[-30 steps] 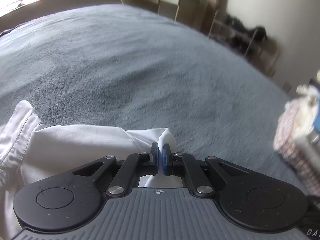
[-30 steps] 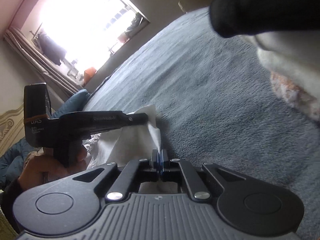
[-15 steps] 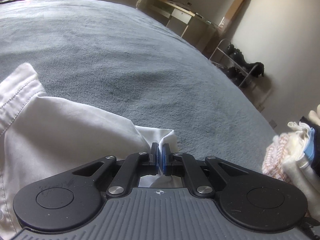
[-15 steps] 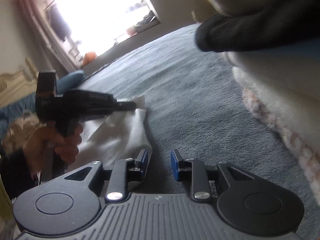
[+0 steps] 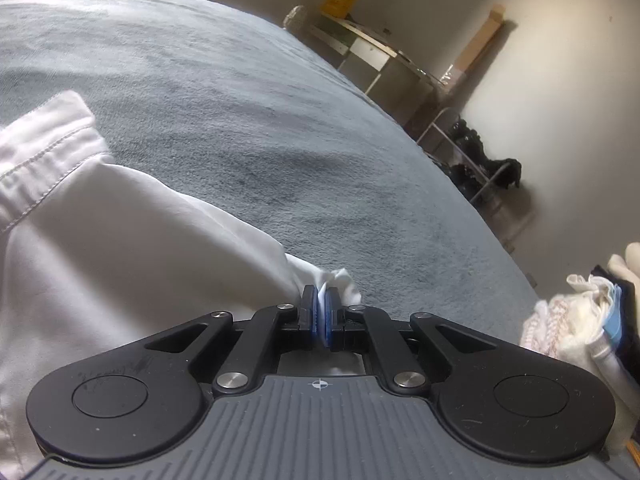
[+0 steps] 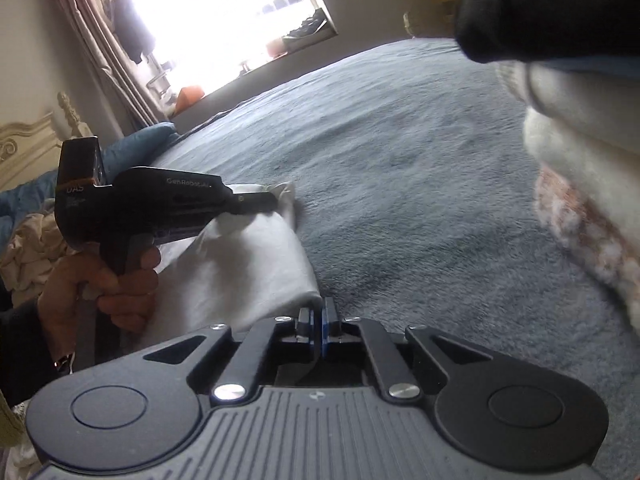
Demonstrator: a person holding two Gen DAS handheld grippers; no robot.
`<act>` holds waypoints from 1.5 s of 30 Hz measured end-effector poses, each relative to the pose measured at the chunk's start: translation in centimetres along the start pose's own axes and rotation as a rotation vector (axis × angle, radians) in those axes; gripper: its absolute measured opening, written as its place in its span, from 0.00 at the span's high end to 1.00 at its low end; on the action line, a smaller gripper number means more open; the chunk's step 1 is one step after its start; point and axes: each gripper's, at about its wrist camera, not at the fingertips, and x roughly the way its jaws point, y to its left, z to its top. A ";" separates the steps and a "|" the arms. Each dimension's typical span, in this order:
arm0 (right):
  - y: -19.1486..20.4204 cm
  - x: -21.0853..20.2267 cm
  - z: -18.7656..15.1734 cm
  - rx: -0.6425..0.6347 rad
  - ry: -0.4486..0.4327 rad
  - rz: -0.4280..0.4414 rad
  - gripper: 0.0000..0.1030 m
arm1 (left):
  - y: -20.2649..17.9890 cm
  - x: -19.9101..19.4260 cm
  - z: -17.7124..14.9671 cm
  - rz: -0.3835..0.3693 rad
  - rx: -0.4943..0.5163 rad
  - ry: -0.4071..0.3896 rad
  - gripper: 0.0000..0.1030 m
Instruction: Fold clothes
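Where tools clamp — shirt edge.

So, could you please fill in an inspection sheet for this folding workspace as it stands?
Surface: grey fleecy bed cover, mostly bare.
Job's things: white stitched cotton shirt, partly folded.
Clutter: stack of folded pale and black clothes at the right edge.
Grippers: left claw shut on a shirt corner; right claw shut on the shirt's edge.
Cables: nothing seen.
Surroundings: bright window, pink curtain, white desk, metal shoe rack.
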 end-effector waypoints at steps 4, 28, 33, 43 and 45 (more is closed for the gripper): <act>0.9 -1.3 -1.3 -0.064 -0.028 -0.056 0.97 | -0.1 0.3 0.0 -0.002 -0.010 -0.006 0.98; -0.4 -2.7 -0.8 0.004 -0.012 0.005 0.65 | -2.5 -22.1 6.1 0.134 -0.057 -0.216 0.58; 2.4 -6.1 -0.9 -0.075 -0.014 -0.119 0.54 | -2.1 -34.8 4.1 0.190 -0.054 -0.322 0.48; 9.4 -16.5 -0.1 -0.121 -0.043 -0.126 0.54 | 3.6 -51.6 -6.5 0.241 -0.197 -0.381 0.44; 11.5 -18.6 0.3 -0.132 -0.047 -0.090 0.54 | 5.5 -53.7 -8.9 0.267 -0.228 -0.389 0.44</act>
